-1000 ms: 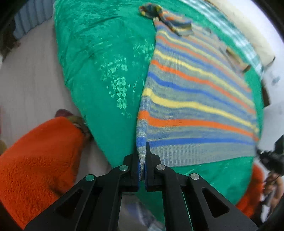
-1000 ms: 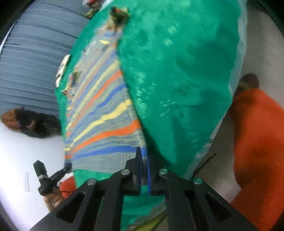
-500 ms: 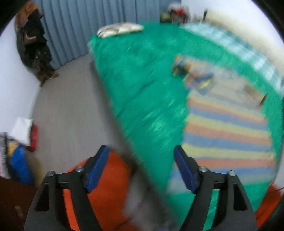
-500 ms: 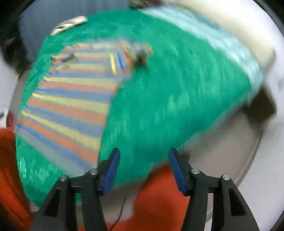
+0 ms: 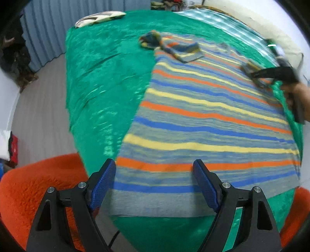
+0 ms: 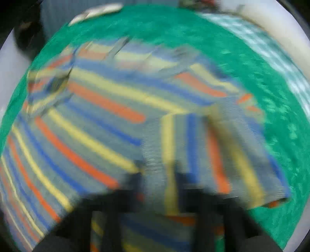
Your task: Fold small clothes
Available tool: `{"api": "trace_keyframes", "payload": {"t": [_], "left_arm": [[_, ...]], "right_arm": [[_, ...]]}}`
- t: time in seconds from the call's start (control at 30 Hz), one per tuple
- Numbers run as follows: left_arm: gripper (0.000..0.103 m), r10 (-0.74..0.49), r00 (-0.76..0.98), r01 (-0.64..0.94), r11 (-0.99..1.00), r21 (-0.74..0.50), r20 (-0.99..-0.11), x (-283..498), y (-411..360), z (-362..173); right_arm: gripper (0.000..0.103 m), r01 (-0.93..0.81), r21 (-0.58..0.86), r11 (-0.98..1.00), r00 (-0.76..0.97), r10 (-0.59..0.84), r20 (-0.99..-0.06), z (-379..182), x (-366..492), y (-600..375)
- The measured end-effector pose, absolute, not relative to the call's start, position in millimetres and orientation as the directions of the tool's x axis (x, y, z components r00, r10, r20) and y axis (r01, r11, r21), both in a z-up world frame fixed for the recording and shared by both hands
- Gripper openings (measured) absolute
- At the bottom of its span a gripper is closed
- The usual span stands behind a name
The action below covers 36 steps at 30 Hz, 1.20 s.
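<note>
A striped sweater in grey, blue, yellow and orange lies flat on the green bed cover. Its far left sleeve is folded in across the chest. My left gripper hangs open over the sweater's near hem, with nothing between its blue pads. In the left wrist view my right gripper is at the sweater's far right edge, on the right sleeve. The right wrist view is blurred; there the right gripper looks shut on that sleeve, which is lifted over the sweater's body.
The person's orange fleece fills the near left, and a hand holds the right gripper. A white pillow lies at the bed's far left corner before a blue curtain. Grey floor runs along the bed's left side.
Both grippers let go of the sweater's hem corners. The left one opened and drew back above the hem. The right one swung to the right sleeve and shut on it.
</note>
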State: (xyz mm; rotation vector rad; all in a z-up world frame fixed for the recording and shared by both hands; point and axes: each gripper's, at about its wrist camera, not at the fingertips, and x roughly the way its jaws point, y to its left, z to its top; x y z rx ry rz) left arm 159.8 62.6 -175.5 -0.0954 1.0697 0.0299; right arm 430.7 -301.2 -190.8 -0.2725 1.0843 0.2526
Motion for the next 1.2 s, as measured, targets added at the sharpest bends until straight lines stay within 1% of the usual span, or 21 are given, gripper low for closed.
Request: {"api": "trace_keyframes", "payload": {"t": [0.07,0.1,0.13,0.23,0.33,0.4,0.5,0.57,0.7,0.87,0.9,0.93,0.97,1.0,1.03,1.07,1.1,1.17,1.2], "left_arm": [[0.084,-0.042,0.487,-0.105,0.989,-0.107,-0.872,163,70,-173],[0.084,-0.051,0.491,-0.116,0.986,-0.123,-0.87,165,71,-173],[0.084,-0.054,0.495,-0.123,0.984,-0.131,-0.867,166,70,-175],[0.084,-0.05,0.499,-0.123,0.984,-0.127,-0.865,167,67,-176],[0.084,-0.054,0.492,-0.115,0.985,-0.126,-0.869,166,61,-177],[0.084,-0.052,0.496,-0.1,0.988,-0.117,-0.867,164,55,-175],[0.084,-0.04,0.504,-0.069,0.994,-0.086,-0.863,158,45,-171],[0.084,-0.028,0.504,-0.058,0.996,-0.066,-0.863,156,41,-170],[0.084,-0.001,0.502,-0.059,0.998,-0.035,-0.865,150,43,-168],[0.083,0.042,0.486,-0.052,0.998,0.019,-0.873,148,53,-155],[0.083,0.053,0.498,-0.039,0.998,0.038,-0.866,150,58,-143],[0.083,0.062,0.515,-0.034,0.998,0.052,-0.855,152,62,-133],[0.083,0.066,0.532,-0.03,0.998,0.059,-0.844,154,65,-124],[0.084,0.064,0.557,-0.023,0.998,0.061,-0.828,159,69,-110],[0.084,0.057,0.577,-0.016,0.998,0.058,-0.814,166,72,-99],[0.085,0.044,0.601,-0.006,0.999,0.05,-0.798,178,74,-85],[0.087,0.031,0.614,0.003,0.999,0.042,-0.789,188,73,-76],[0.088,-0.008,0.632,0.037,0.999,0.019,-0.775,214,66,-63],[0.088,-0.041,0.637,0.062,0.998,-0.002,-0.77,235,59,-58]], "right_arm": [[0.004,-0.218,0.021,0.976,0.513,0.132,-0.848,-156,428,-351],[0.004,-0.16,0.063,0.985,0.547,0.141,-0.825,-140,426,-379],[0.004,-0.07,0.125,0.99,0.587,0.142,-0.797,-121,420,-425],[0.004,0.149,0.24,0.959,0.632,0.094,-0.77,-101,409,-523],[0.004,0.315,0.262,0.912,0.615,0.014,-0.788,-108,389,-596],[0.004,0.388,0.33,0.86,0.602,0.034,-0.798,-122,376,-629],[0.004,0.458,0.406,0.79,0.598,0.064,-0.799,-144,360,-645],[0.004,0.49,0.393,0.778,0.586,0.04,-0.809,-154,354,-643],[0.003,0.532,0.338,0.776,0.534,0.002,-0.845,-170,344,-643],[0.004,0.52,0.258,0.814,0.498,-0.043,-0.866,-173,343,-637],[0.013,0.518,0.223,0.826,0.479,-0.065,-0.875,-170,343,-635],[0.022,0.518,0.113,0.848,0.447,-0.156,-0.881,-161,342,-628],[0.043,0.515,0.035,0.856,0.438,-0.228,-0.87,-153,341,-624],[0.047,0.495,-0.017,0.869,0.463,-0.28,-0.841,-142,337,-616],[0.047,0.444,-0.054,0.894,0.516,-0.305,-0.801,-127,331,-602],[0.047,0.403,-0.054,0.914,0.552,-0.29,-0.782,-119,330,-592],[0.047,0.348,-0.027,0.937,0.597,-0.243,-0.765,-113,329,-583],[0.049,0.207,0.098,0.973,0.663,-0.066,-0.746,-113,331,-565],[0.05,0.152,0.162,0.975,0.656,0.023,-0.754,-120,335,-560]]}}
